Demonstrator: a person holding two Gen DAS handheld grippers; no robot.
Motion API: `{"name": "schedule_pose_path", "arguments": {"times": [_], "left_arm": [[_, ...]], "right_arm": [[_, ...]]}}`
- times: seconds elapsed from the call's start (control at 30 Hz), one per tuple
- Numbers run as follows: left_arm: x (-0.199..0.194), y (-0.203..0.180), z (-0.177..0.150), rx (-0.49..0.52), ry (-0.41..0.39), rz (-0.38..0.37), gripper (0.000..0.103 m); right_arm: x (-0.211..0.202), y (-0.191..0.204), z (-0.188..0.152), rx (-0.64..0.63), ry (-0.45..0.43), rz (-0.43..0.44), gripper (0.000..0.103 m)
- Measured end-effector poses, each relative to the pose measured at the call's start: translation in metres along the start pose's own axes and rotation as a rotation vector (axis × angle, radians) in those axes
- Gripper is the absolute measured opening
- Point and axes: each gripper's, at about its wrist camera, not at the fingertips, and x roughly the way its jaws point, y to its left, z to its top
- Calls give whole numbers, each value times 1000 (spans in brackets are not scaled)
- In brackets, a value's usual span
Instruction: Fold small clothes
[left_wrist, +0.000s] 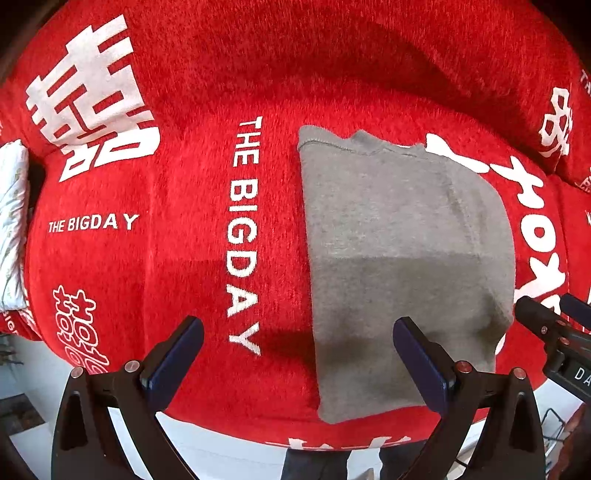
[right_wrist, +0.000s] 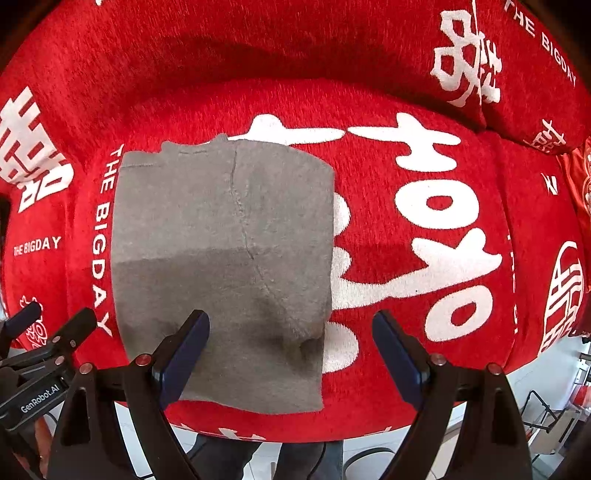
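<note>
A grey knit garment (left_wrist: 399, 258) lies folded into a tall rectangle on a red blanket with white lettering (left_wrist: 184, 240). It also shows in the right wrist view (right_wrist: 221, 258), with a seam down its middle. My left gripper (left_wrist: 297, 332) is open and empty, hovering above the garment's near left edge. My right gripper (right_wrist: 290, 328) is open and empty above the garment's near right corner. The right gripper also shows at the right edge of the left wrist view (left_wrist: 550, 310), and the left gripper at the left edge of the right wrist view (right_wrist: 55, 317).
The red blanket (right_wrist: 424, 221) covers a cushioned seat with a raised back. A white patterned cloth (left_wrist: 11, 221) lies at the far left. Pale floor (left_wrist: 221, 454) and a wire rack (right_wrist: 543, 417) show below the seat's front edge.
</note>
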Motion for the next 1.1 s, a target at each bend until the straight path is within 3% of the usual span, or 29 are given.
{"name": "schedule_pose_path", "arguments": {"times": [1.1], "left_arm": [[13, 9, -1, 4, -8, -6, 102]], "right_arm": [[12, 13, -1, 2, 5, -28, 91]]}}
